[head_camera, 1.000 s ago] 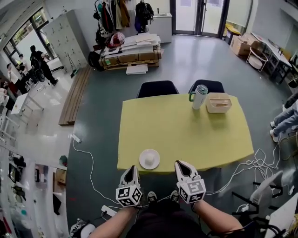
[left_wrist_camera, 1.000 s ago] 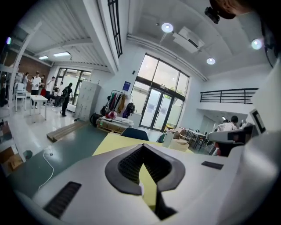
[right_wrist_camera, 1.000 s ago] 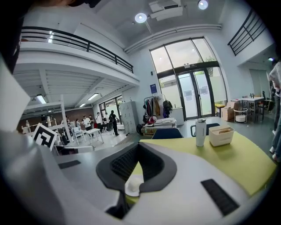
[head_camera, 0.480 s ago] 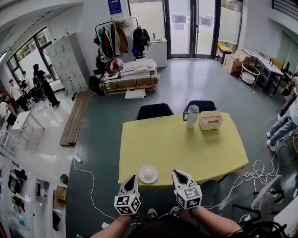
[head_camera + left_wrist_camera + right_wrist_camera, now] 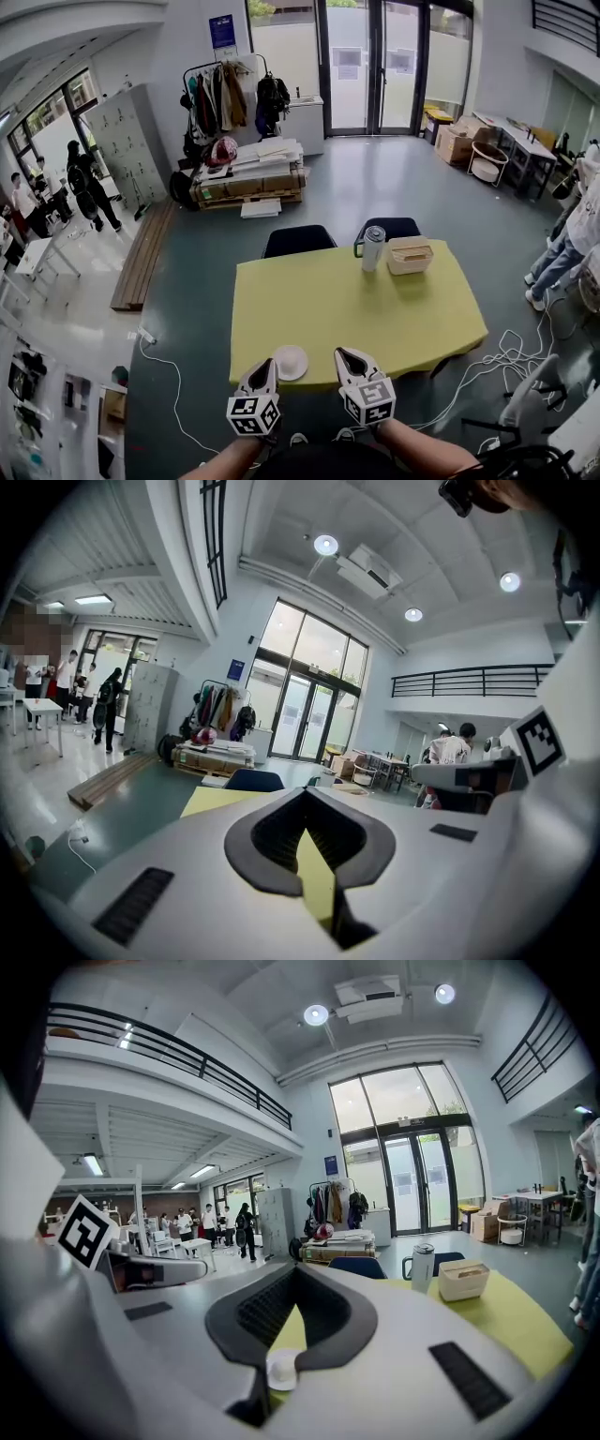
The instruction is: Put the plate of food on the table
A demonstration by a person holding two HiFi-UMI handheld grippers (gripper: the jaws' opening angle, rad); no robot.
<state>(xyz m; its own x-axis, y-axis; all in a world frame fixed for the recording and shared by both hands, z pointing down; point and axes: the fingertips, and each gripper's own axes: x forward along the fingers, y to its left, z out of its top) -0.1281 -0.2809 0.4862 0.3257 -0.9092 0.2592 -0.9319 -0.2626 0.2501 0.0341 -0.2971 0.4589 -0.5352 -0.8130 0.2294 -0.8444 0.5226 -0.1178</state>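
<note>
Likely finished, the left gripper [image 5: 266, 366] and right gripper [image 5: 346, 355] hang closed and empty, since the round white plate [image 5: 290, 362] just ahead rests on the yellow table [image 5: 375, 309].

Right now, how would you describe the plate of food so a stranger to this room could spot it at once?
Find the yellow table standing on the grey floor. At its near edge, toward the left corner, lies the plate. It is the only flat, round, white thing there; the tumbler and the beige box stand at the far edge.
</note>
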